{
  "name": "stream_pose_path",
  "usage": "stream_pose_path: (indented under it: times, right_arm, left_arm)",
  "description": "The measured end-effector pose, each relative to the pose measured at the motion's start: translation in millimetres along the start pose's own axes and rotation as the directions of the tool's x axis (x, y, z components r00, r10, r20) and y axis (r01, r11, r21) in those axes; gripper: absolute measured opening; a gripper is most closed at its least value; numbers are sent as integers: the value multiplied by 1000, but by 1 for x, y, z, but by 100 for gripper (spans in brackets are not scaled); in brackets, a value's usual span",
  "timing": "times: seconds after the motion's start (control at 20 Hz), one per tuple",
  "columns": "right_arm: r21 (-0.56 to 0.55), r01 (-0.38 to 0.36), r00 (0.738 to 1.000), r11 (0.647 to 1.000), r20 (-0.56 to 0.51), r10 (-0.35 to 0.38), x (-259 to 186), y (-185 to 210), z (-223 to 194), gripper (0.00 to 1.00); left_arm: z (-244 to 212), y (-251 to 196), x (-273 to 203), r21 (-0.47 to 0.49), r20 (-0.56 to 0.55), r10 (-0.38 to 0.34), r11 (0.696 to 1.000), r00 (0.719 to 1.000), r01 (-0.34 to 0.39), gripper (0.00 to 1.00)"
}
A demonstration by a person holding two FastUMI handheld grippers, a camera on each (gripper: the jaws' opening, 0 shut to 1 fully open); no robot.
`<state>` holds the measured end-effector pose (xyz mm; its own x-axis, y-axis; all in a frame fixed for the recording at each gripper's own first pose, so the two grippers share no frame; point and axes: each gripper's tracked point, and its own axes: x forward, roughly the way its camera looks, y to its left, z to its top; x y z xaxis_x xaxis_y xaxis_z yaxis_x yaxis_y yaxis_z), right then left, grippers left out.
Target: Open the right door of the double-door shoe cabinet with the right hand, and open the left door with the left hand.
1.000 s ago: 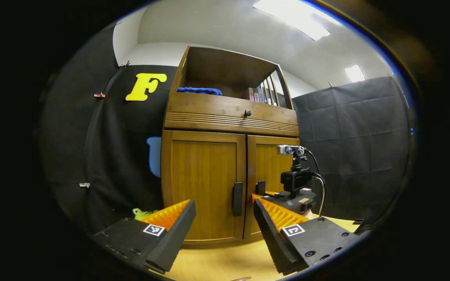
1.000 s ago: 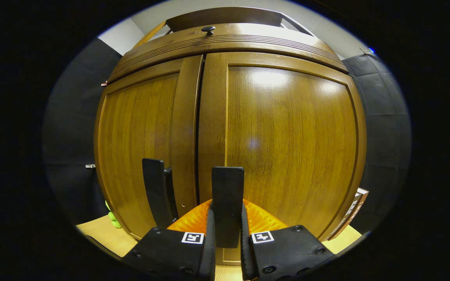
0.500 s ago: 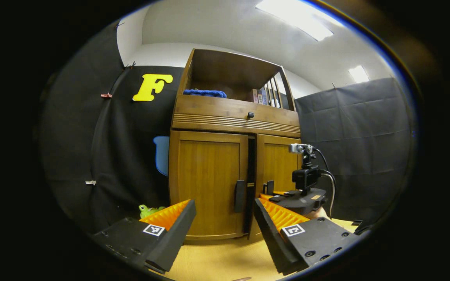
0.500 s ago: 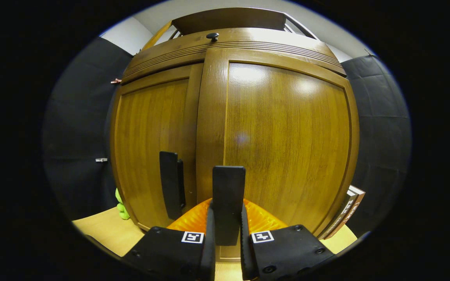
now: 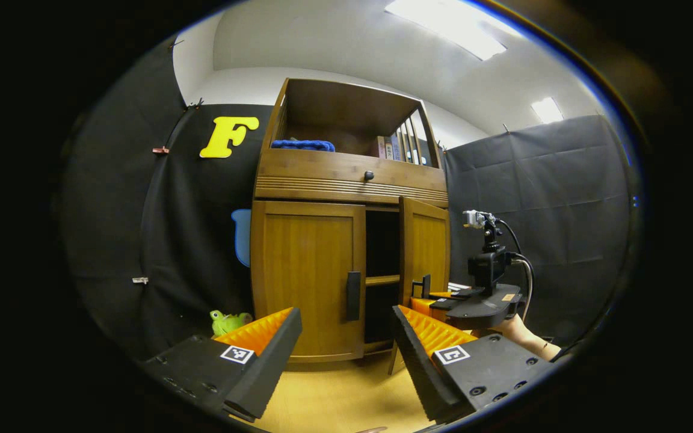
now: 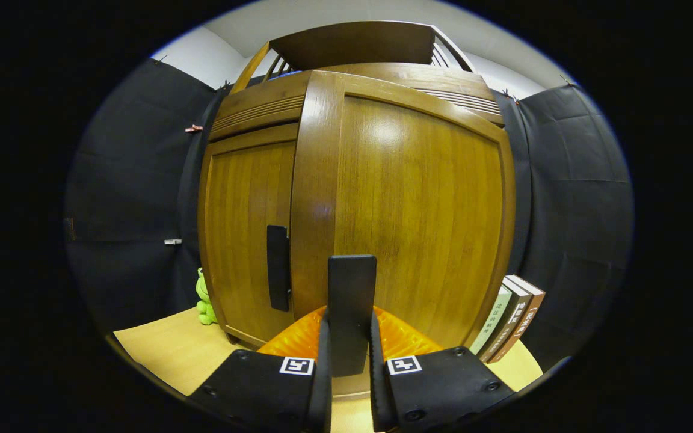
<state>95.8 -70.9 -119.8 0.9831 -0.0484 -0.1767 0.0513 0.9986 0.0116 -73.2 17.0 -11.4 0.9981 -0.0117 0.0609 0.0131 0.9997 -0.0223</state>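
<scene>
Jaws: right gripper [image 6: 349,367] clamps right door handle [image 6: 352,300]; left gripper [image 5: 346,349] wide, empty.

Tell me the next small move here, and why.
Probably keep swinging the right door wider with the right tongs, which are shut on its handle. The door stands only partly open, showing a shelf inside. The left door is shut, and the left tongs hang open, short of its handle.

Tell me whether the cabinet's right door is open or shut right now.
Partly open. The right door stands swung out from the cabinet, showing a dark gap and a shelf inside. The right gripper grips its handle.
</scene>
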Motion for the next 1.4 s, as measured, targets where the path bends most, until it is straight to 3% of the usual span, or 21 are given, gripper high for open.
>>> stream_pose_path:
  times: [0.55, 0.6, 0.9, 1.2, 1.25, 1.3, 1.4]
  right_arm:
    - [2, 77, 997, 997, 25, -77, -64, -40, 2, 24]
    - [0, 82, 996, 997, 26, -82, -66, -43, 2, 29]
    - [16, 88, 996, 996, 22, -89, -80, -56, 2, 24]
    - [-22, 155, 988, 988, 0, -155, -96, -77, -8, 28]
    - [-23, 165, 986, 986, 0, -165, -98, -81, -7, 24]
    - [-26, 174, 985, 984, -2, -174, -101, -85, -7, 28]
    - [-30, 192, 981, 981, -2, -193, -106, -94, -7, 24]
  left_arm:
    - [-18, -40, 1, 5, -8, -88, 996, 996, 88, 93]
    - [-20, -42, 1, 10, -12, -89, 996, 996, 89, 93]
    - [-21, -39, 1, 12, -3, -80, 997, 997, 80, 93]
    - [-19, -28, 2, -8, 9, -61, 998, 998, 61, 93]
    - [-19, -26, 2, -8, 9, -52, 999, 999, 52, 93]
    - [-22, -23, 1, -7, 9, -44, 999, 999, 44, 93]
    - [-24, -20, 0, -13, 10, -33, 999, 999, 33, 93]
